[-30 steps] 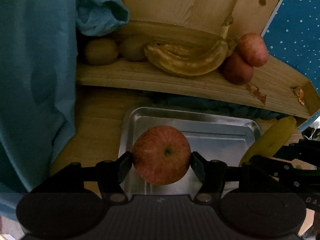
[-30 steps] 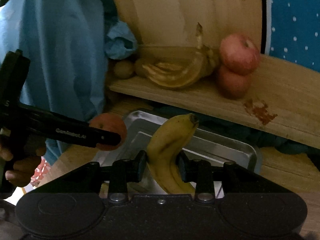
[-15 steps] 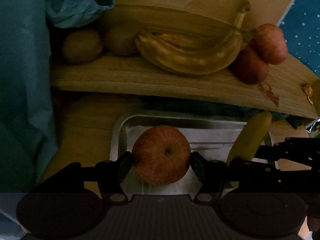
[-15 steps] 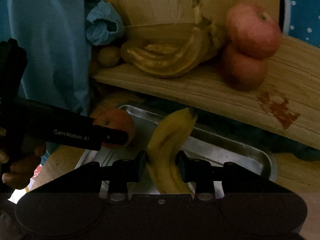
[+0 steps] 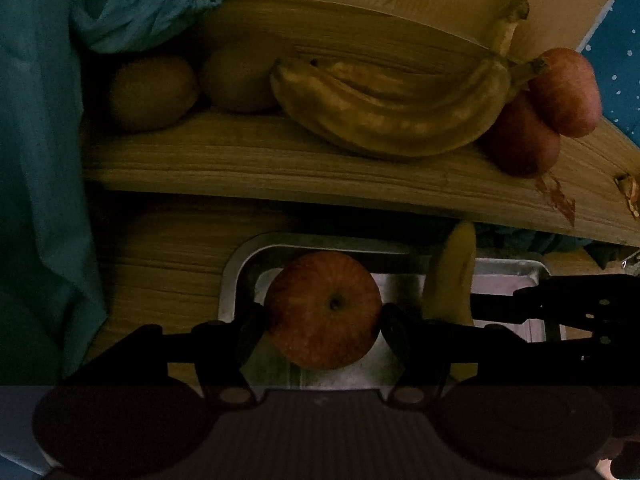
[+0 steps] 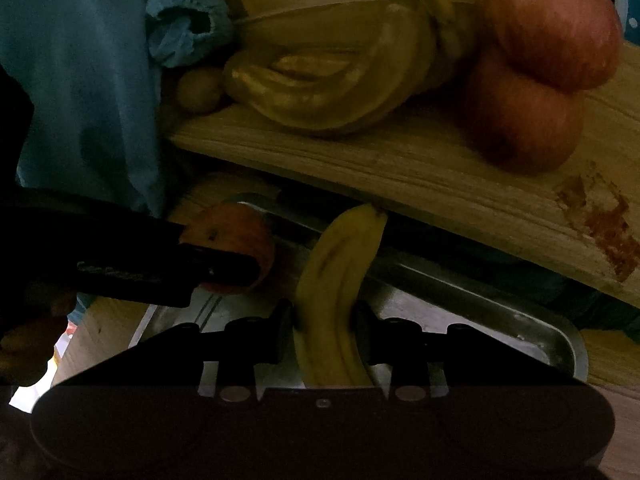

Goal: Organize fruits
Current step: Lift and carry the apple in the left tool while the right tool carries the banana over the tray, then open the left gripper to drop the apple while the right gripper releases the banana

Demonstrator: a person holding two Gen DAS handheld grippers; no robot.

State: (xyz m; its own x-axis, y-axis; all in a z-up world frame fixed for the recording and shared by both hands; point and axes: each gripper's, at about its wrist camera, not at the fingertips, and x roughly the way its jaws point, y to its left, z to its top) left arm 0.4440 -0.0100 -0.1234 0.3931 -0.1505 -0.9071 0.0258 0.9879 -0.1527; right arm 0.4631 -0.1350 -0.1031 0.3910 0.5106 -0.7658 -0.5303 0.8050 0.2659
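My left gripper [image 5: 322, 320] is shut on a red apple [image 5: 323, 309], held above the left part of a metal tray [image 5: 234, 276]. My right gripper [image 6: 323, 322] is shut on a yellow banana [image 6: 336, 280] that points up toward the wooden shelf [image 6: 400, 168]; its tip nearly touches the shelf's underside. In the left wrist view the same banana [image 5: 452, 276] rises at the right of the apple. On the shelf lie a banana bunch [image 5: 384, 112], two red apples [image 5: 560, 92] stacked at the right, and two brownish round fruits [image 5: 152, 92] at the left.
Blue cloth [image 5: 40, 160] hangs along the left, with a bunched piece [image 5: 140, 4] at the shelf's back left. The shelf front [image 5: 280, 164] overhangs the tray's far edge. A reddish stain [image 6: 604, 228] marks the shelf at the right. The tray [image 6: 560, 344] rests on a wooden surface.
Both grippers have moved forward toward the shelf, which looms larger now. The banana tip has come up close under the shelf edge. Apple and banana stay gripped.
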